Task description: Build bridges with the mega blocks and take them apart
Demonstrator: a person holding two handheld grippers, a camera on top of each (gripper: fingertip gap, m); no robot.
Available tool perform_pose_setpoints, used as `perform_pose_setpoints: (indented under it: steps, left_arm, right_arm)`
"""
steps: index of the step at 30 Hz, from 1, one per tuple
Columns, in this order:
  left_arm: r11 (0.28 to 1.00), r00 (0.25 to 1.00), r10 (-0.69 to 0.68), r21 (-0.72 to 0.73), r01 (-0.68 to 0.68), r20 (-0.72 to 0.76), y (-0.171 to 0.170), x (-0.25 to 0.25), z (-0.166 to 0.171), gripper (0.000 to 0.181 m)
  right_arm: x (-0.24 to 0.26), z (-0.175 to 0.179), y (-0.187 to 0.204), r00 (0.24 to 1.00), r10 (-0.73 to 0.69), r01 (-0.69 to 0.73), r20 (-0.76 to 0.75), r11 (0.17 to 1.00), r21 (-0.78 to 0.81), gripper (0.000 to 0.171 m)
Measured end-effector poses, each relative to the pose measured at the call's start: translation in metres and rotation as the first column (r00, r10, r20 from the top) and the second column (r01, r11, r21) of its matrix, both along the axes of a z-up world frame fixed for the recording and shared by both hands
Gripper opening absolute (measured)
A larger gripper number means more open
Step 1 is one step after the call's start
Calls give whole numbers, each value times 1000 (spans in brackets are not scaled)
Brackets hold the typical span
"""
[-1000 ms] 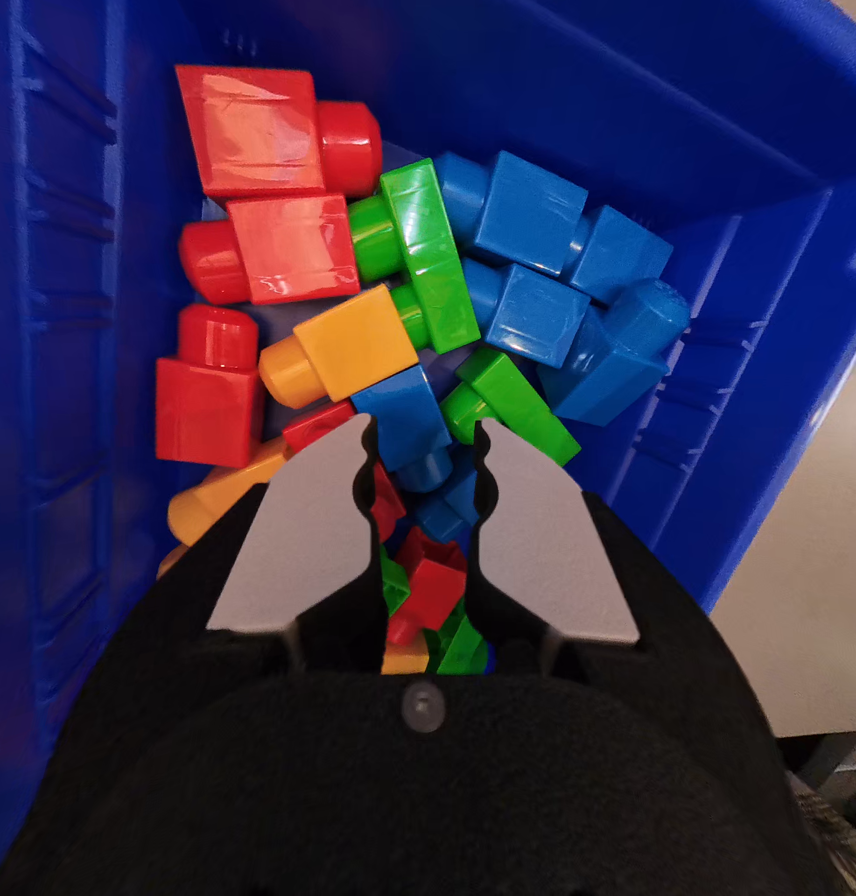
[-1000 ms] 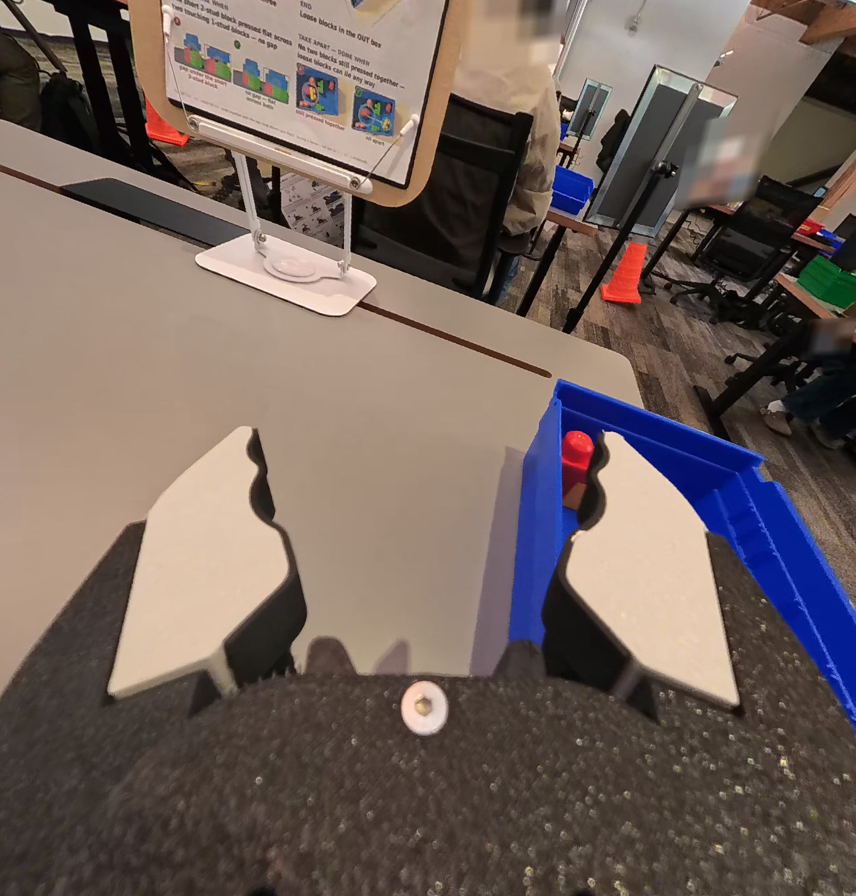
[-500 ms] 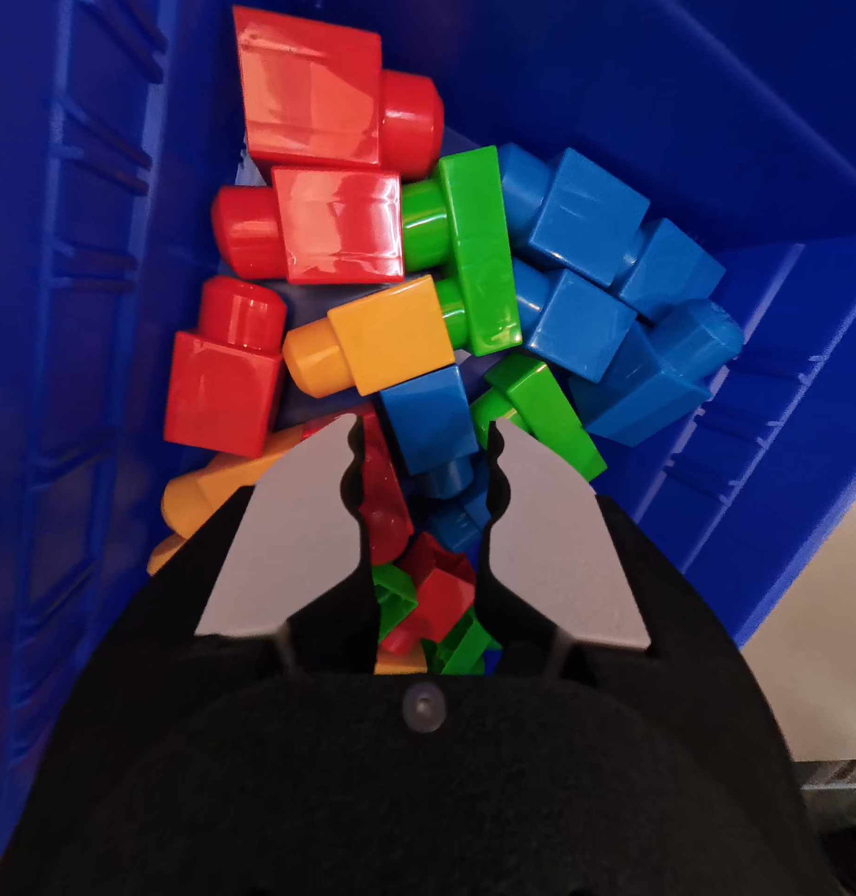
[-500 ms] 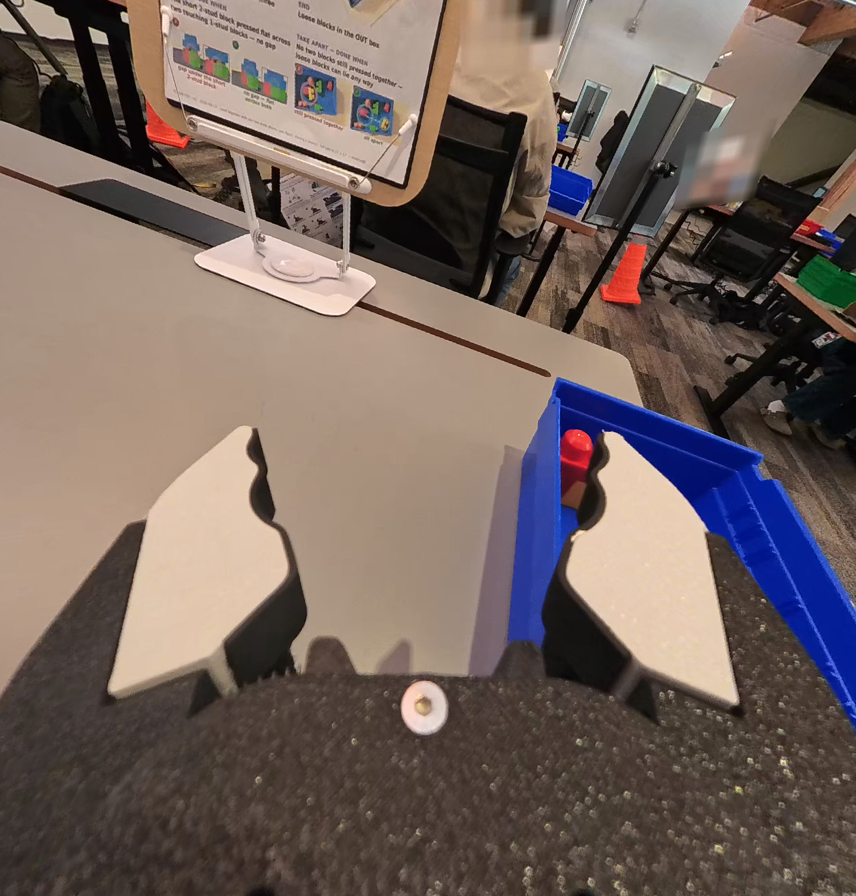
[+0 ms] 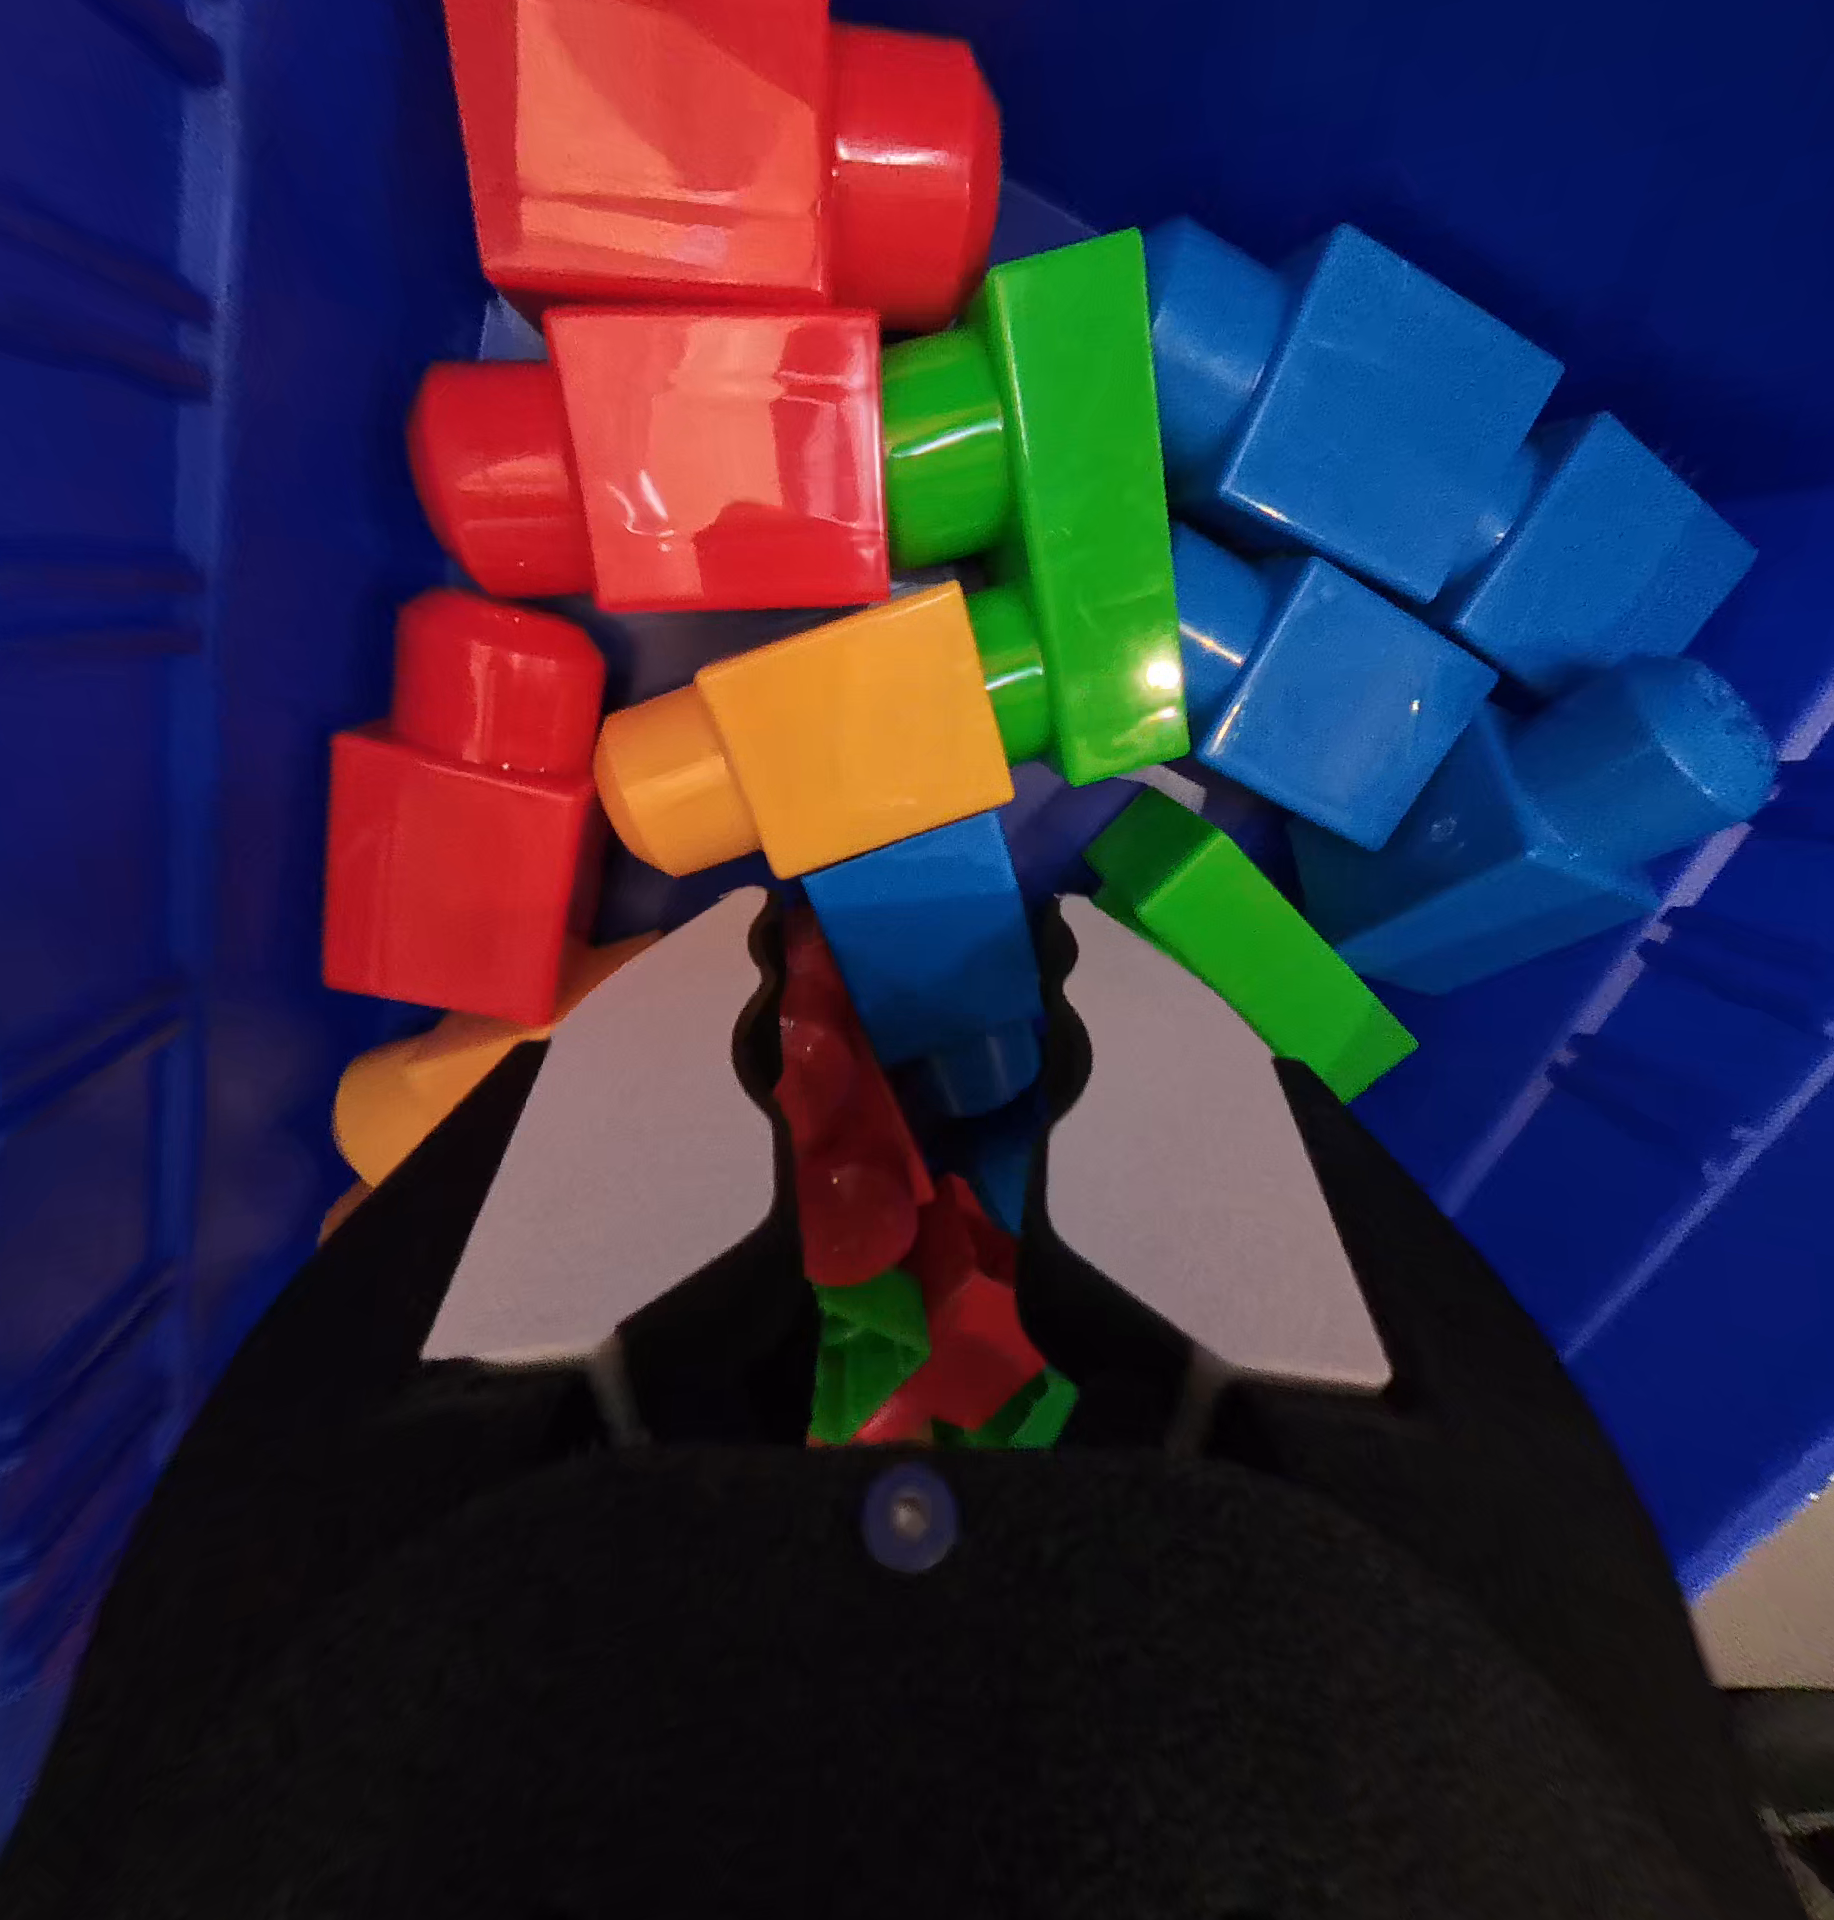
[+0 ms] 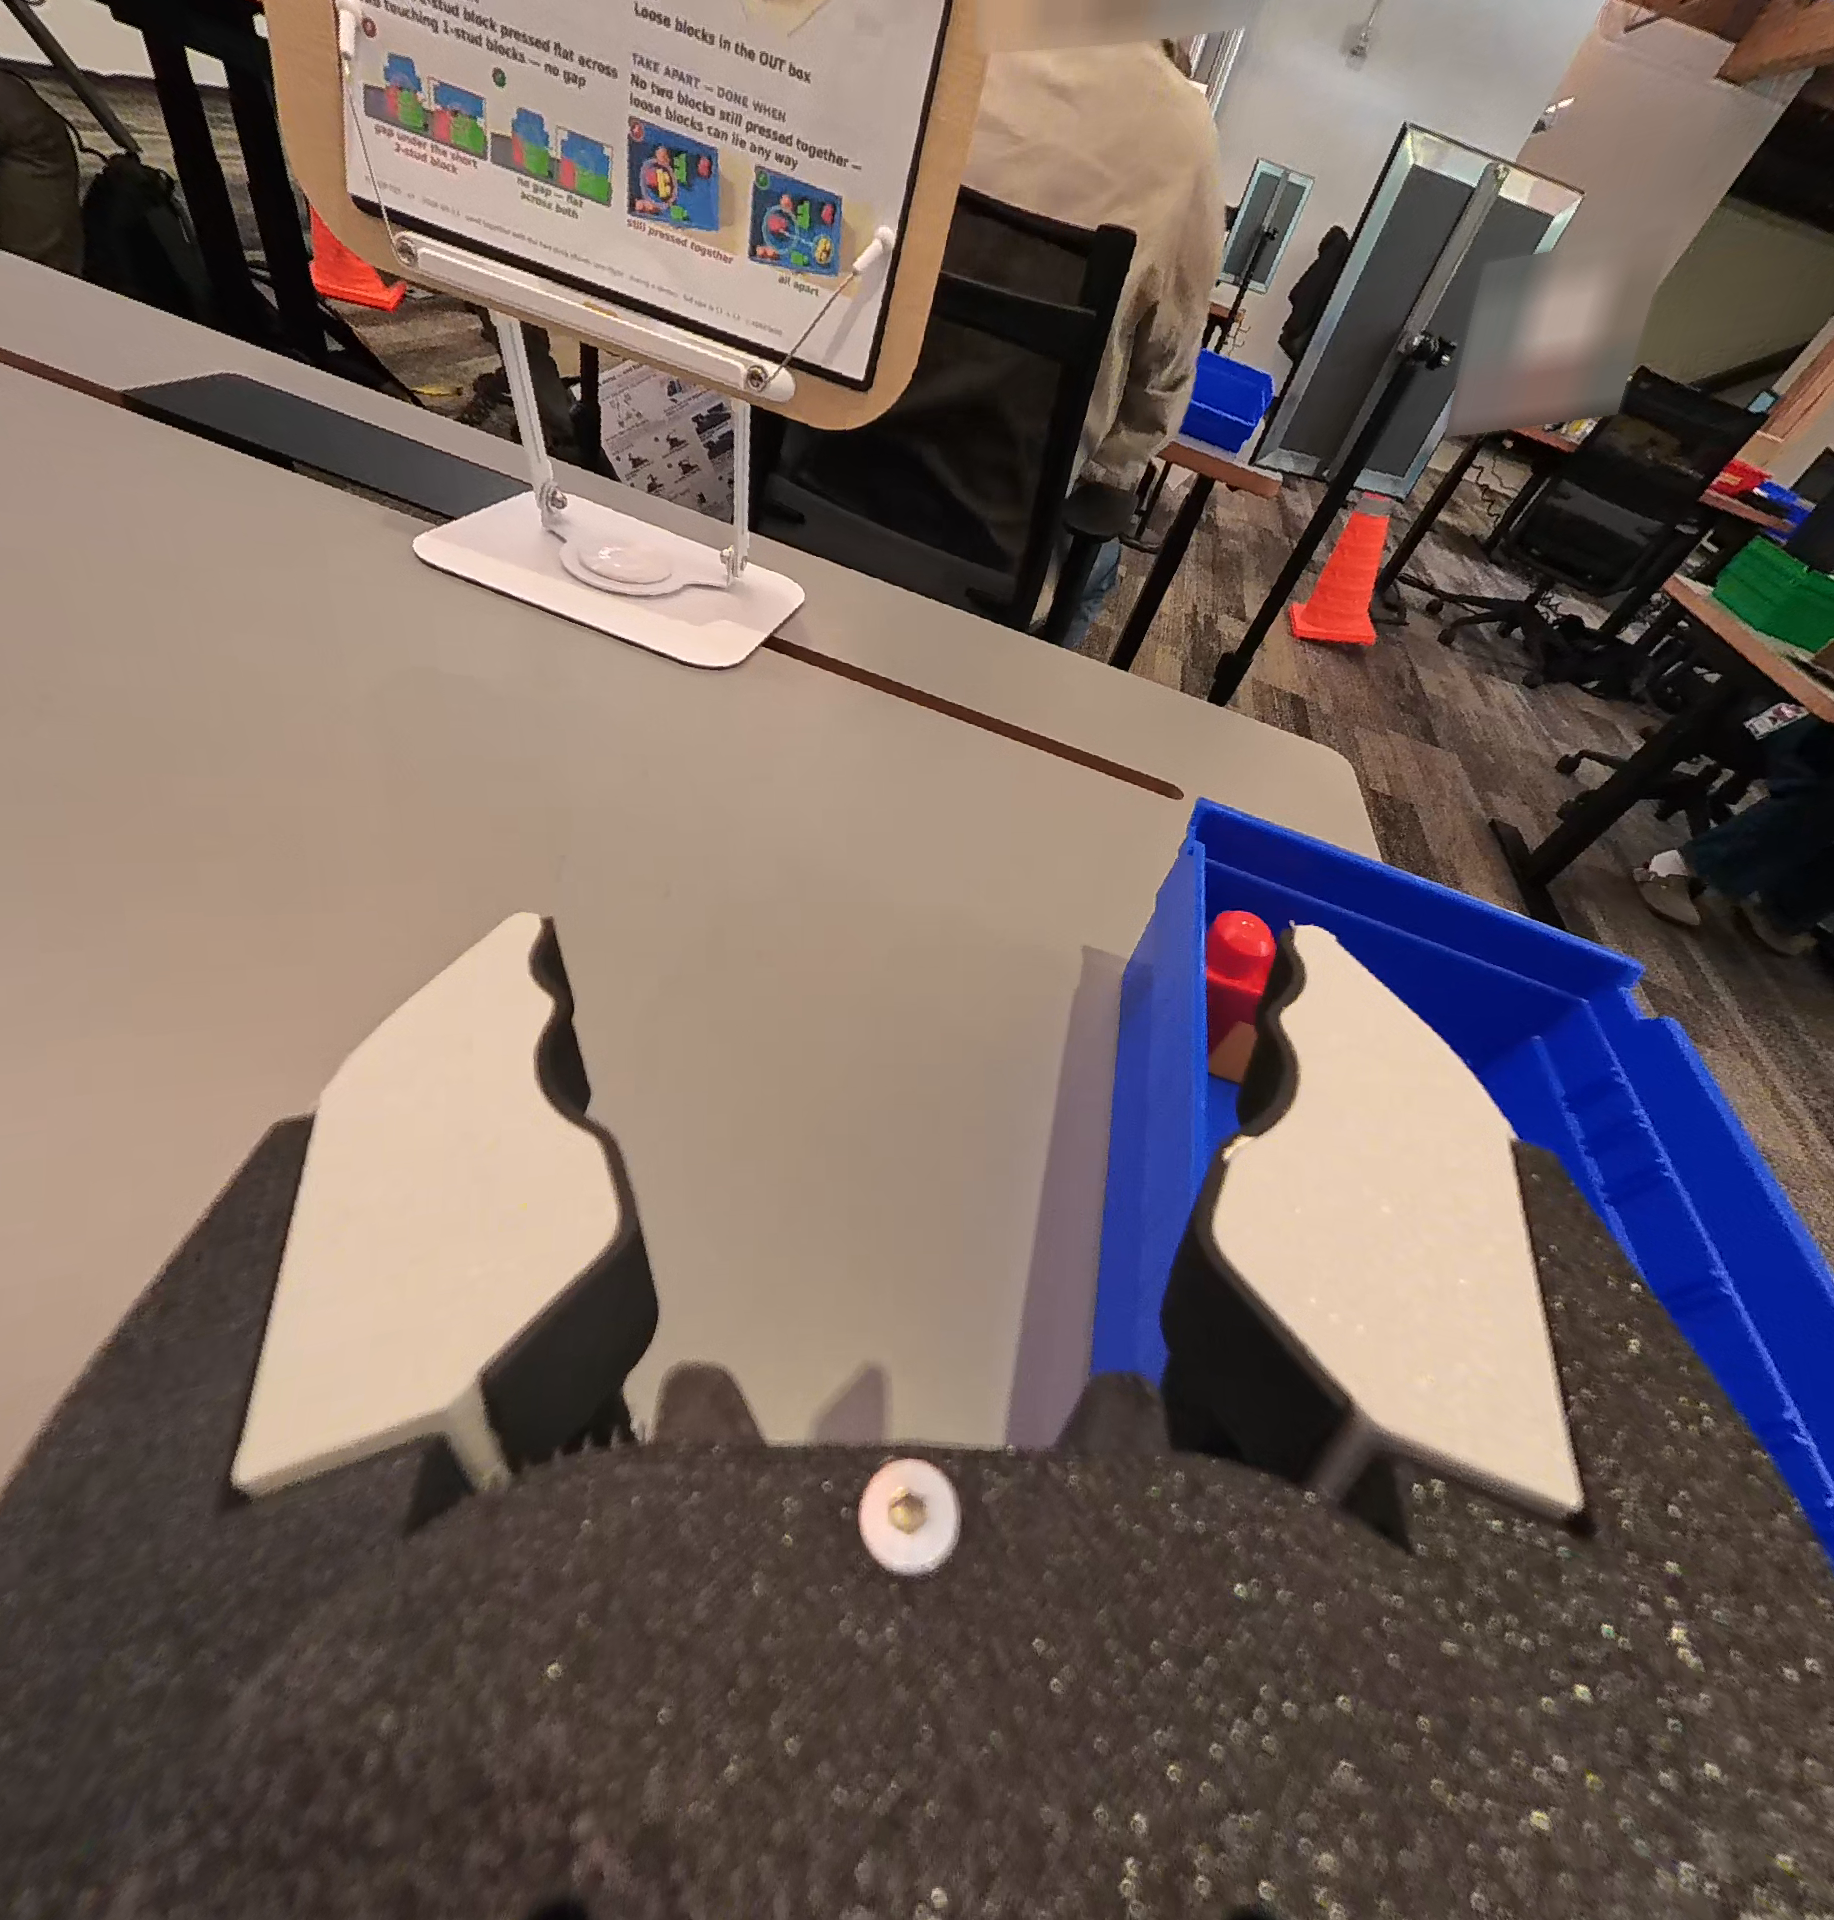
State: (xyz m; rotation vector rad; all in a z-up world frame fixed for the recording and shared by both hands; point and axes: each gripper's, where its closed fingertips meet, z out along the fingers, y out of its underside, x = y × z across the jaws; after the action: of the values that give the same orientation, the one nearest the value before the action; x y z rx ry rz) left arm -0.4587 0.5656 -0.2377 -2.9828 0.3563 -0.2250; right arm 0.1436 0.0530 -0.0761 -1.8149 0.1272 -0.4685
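Blue bin [image 5: 1671, 1195], frame centre: glossy one-stud and two-stud mega blocks [image 5: 851, 727] in red, orange, green, blue, heaped loose. Left gripper [image 5: 908, 966]: jaws part-spread astride a blue block [image 5: 923, 935], contact unclear. Right gripper [image 6: 918, 997]: jaws spread wide, empty, over grey table [image 6: 477, 831].

grey table [image 6: 477, 790] with a dark seam. instruction board on a white stand [image 6: 612, 577] at 11 o'clock. behind it a seated person in a beige jacket [image 6: 1121, 260]. orange cones [image 6: 1344, 577] at 2 o'clock on patterned floor, green bins [image 6: 1786, 597] at 3.
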Motion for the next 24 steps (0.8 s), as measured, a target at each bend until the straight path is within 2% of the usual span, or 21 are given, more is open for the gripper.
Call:
perform_pose_setpoints:
  steps: [5, 10, 16, 24]
  left_arm:
    - [998, 997, -51, 28, 52, -55, 1, 0, -1, 45]
    - [998, 997, -44, 36, 47, -67, 0, 0, -1, 45]
    - [988, 985, -145, -63, 139, -90, -11, 2, 2, 38]
    - [976, 976, -205, -96, 198, -68, -15, -1, 17, 37]
  right_arm:
    - [-1, 0, 0, 1000, -1, 1, 0, 1000, 5, 123]
    - [-1, 0, -2, 1000, -3, 3, -1, 1000, 10, 123]
    - [-2, -1, -5, 1000, -2, 2, -3, 1000, 13, 123]
    - [-2, -3, -6, 1000, -1, 1, -5, 1000, 13, 123]
